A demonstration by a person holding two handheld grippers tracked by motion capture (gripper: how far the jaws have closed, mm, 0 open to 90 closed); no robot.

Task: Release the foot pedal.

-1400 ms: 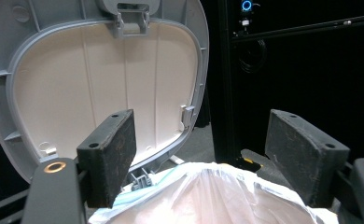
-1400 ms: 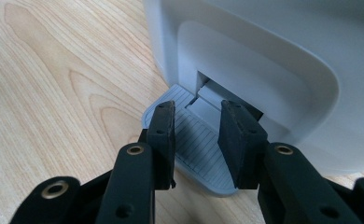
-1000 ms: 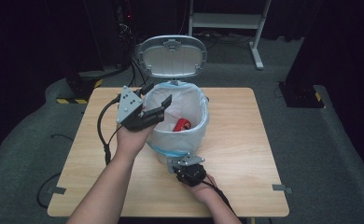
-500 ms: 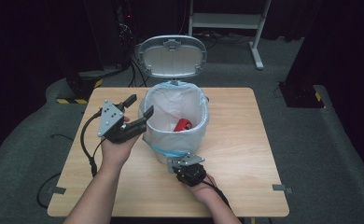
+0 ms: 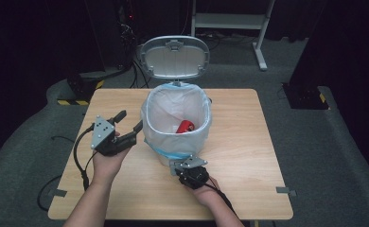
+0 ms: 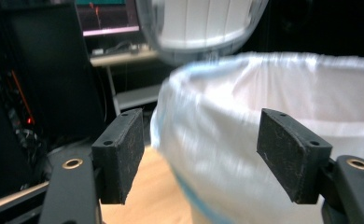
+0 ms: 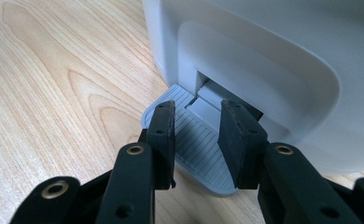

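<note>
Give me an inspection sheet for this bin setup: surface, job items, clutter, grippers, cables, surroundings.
Surface: wooden table, bare around the bin.
Job's things: white pedal bin with lid standing open; bag lining it, folded over the rim; red item inside; grey pedal at the base.
Clutter: nothing seen.
Grippers: left gripper open, beside the bin's left wall, nothing between the jaws; right gripper pressed down over the pedal, jaws narrowly apart on either side of it, not squeezing it.
Cables: black cable trailing from the left gripper over the table edge.
Surroundings: dark room, grey floor, white frame behind.
</note>
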